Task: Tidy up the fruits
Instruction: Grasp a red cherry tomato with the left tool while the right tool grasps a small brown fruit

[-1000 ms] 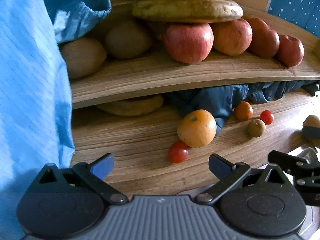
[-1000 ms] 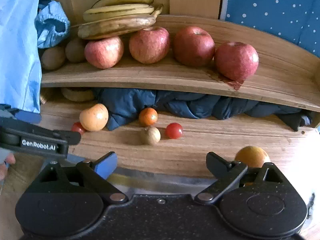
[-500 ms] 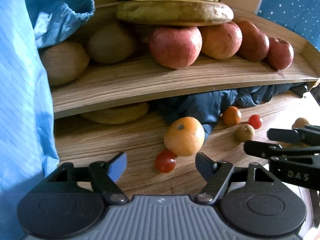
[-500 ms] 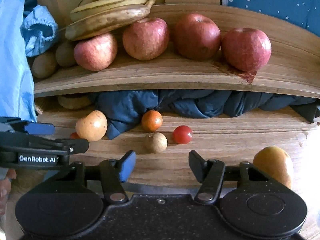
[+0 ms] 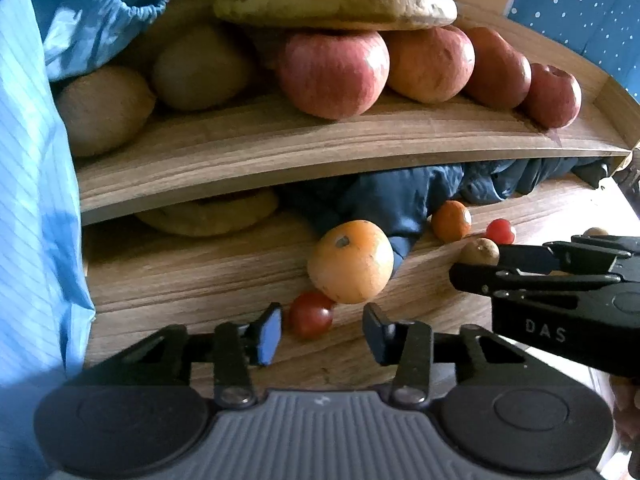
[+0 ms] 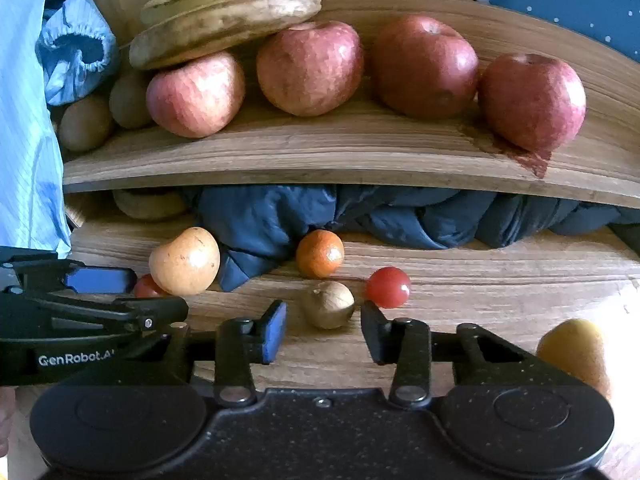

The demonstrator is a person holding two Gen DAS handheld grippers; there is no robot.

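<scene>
The four apples (image 6: 310,68) on the upper shelf (image 6: 340,152) look heavy and firm, the bananas (image 6: 228,20) leaning over them softer and easily bruised. Down on the bench (image 6: 480,292), the pale orange fruit (image 5: 350,262) is probably firm but smooth and ready to roll, best taken across its widest part. The small brown fruit (image 6: 328,305) likely has a hard, light shell. The cherry tomato (image 5: 310,316) is thin-skinned and slippery, wanting only a light squeeze at its middle. The left hand-held gripper (image 5: 320,330) is held low and level, released, its jaws part-closed and straddling the tomato. The right hand-held gripper (image 6: 322,330), likewise released, frames the brown fruit.
</scene>
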